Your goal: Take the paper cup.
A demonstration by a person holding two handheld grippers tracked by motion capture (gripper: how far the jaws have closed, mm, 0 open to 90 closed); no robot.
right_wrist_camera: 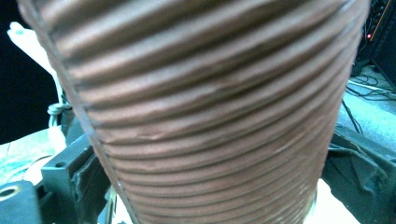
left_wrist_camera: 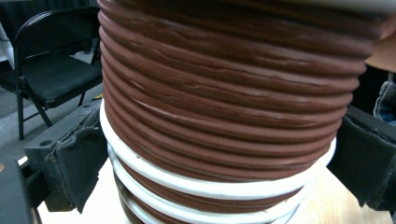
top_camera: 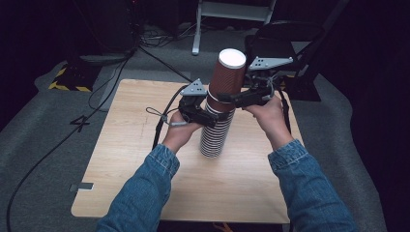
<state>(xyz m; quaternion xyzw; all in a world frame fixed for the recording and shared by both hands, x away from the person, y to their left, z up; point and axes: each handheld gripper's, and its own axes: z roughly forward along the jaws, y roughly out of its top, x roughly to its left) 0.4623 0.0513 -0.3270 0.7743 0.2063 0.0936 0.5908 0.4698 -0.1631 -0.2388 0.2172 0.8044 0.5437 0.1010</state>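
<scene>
While left gripper [top_camera: 209, 117] clamps cup stack [top_camera: 216, 137] (steadying it), right gripper [top_camera: 231, 98] grips top cup [top_camera: 227, 79], centre frame, ready for separating.

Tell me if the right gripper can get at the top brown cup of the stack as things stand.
Probably yes: the right gripper already straddles the top brown cup, fingers on either side, nothing between; whether they press it is unclear.
</scene>
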